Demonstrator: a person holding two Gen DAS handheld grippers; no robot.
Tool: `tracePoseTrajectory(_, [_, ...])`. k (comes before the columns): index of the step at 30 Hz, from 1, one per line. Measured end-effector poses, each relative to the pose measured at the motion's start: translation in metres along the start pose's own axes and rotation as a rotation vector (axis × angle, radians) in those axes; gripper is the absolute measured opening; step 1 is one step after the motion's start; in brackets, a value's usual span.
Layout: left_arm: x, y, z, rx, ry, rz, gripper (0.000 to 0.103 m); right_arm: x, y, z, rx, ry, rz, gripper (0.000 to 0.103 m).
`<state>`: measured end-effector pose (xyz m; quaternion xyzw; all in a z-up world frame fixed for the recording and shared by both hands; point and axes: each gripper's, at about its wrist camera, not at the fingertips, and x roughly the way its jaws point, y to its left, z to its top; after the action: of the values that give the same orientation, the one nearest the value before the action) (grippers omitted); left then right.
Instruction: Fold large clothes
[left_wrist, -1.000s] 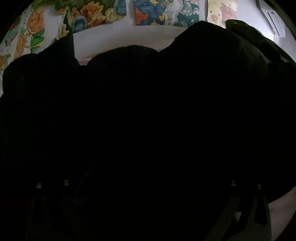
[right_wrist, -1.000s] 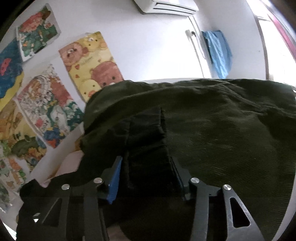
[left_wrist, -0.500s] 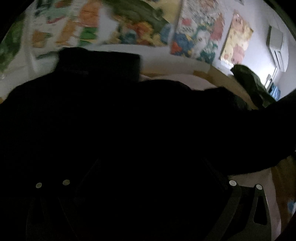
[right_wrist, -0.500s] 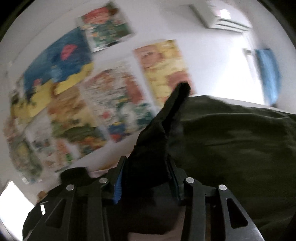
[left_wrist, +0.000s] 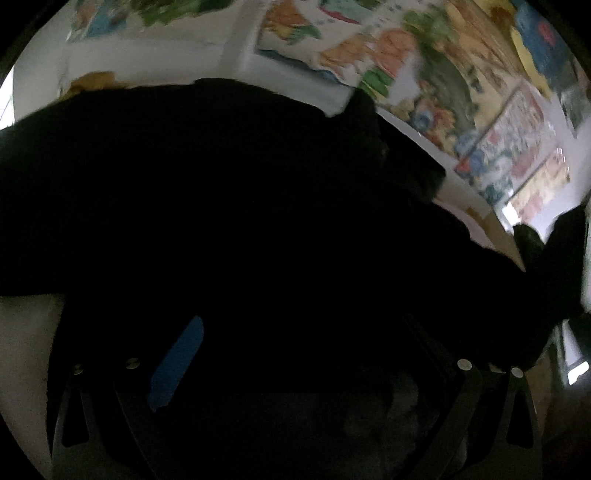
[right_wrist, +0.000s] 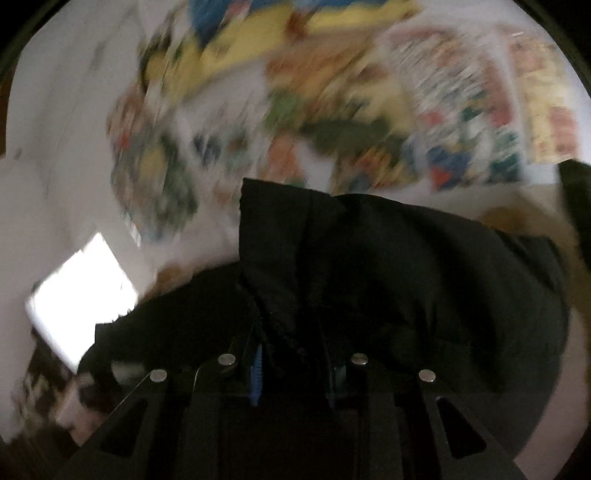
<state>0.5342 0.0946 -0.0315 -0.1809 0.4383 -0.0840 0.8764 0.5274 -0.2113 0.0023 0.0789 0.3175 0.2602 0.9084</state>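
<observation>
While dark garment (left_wrist: 240, 221) fills both views, posters (left_wrist: 509, 140) peek above.

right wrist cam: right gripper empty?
No. A bunched fold of the dark garment is pinched between the right gripper fingers, whose jaws have just been closing on it, with the rest draping away to the right.

White wall (left_wrist: 236, 55), blurred colourful cartoon posters (left_wrist: 509, 125) across it, bright window patch (right_wrist: 81, 291) at left
</observation>
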Motion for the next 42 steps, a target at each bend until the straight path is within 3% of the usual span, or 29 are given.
tracePoseTrajectory(5, [0.003,0.015,0.01,-0.072,0.001,-0.136,0.101,0.052,0.005,-0.042,-0.048,0.178,0.029,0.025])
tracePoseTrajectory(7, [0.006,0.013,0.011,-0.073,-0.004,-0.15,0.101,0.072,0.004,-0.061,-0.062,0.279,0.059,0.028])
tracePoseTrajectory(8, [0.003,0.016,0.012,-0.069,-0.005,-0.154,0.101,0.079,0.005,-0.07,-0.068,0.33,0.069,0.036])
tracePoseTrajectory(9, [0.003,0.016,0.013,-0.06,-0.007,-0.163,0.101,0.084,0.005,-0.076,-0.077,0.368,0.067,0.052])
tracePoseTrajectory(10, [0.003,0.014,0.013,-0.05,-0.014,-0.165,0.101,0.084,0.006,-0.08,-0.091,0.379,0.072,0.061])
tracePoseTrajectory(11, [0.002,0.014,0.012,-0.043,-0.024,-0.165,0.101,0.08,0.005,-0.082,-0.104,0.378,0.085,0.08])
tracePoseTrajectory(12, [0.0,0.013,0.011,-0.031,-0.039,-0.174,0.101,0.075,0.004,-0.083,-0.116,0.375,0.1,0.089])
tracePoseTrajectory(17, [-0.009,-0.012,0.003,0.087,-0.097,-0.278,0.101,0.038,-0.01,-0.084,-0.159,0.392,0.167,0.099])
tracePoseTrajectory(21, [0.004,-0.06,-0.007,0.231,-0.051,-0.325,0.101,0.009,-0.041,-0.083,-0.197,0.365,0.073,0.099])
tracePoseTrajectory(28, [0.076,-0.13,-0.008,0.427,-0.021,-0.121,0.101,-0.02,-0.078,-0.095,-0.15,0.319,-0.016,0.099])
tracePoseTrajectory(29, [0.087,-0.129,-0.01,0.437,-0.013,-0.105,0.097,-0.024,-0.081,-0.096,-0.159,0.307,-0.027,0.099])
tracePoseTrajectory(31, [0.109,-0.129,-0.01,0.43,0.013,-0.097,0.081,-0.031,-0.08,-0.097,-0.192,0.282,-0.045,0.099])
tracePoseTrajectory(33, [0.121,-0.125,-0.01,0.395,0.046,-0.119,0.048,-0.035,-0.079,-0.094,-0.229,0.245,-0.066,0.099])
tracePoseTrajectory(35, [0.124,-0.126,-0.012,0.381,0.033,-0.116,0.037,-0.037,-0.078,-0.088,-0.247,0.212,-0.077,0.099])
tracePoseTrajectory(38, [0.12,-0.127,-0.013,0.4,-0.02,-0.076,0.003,-0.044,-0.08,-0.082,-0.249,0.152,-0.099,0.099])
tracePoseTrajectory(42, [0.093,-0.13,-0.012,0.417,-0.15,-0.056,0.0,-0.053,-0.088,-0.068,-0.21,0.079,-0.13,0.099])
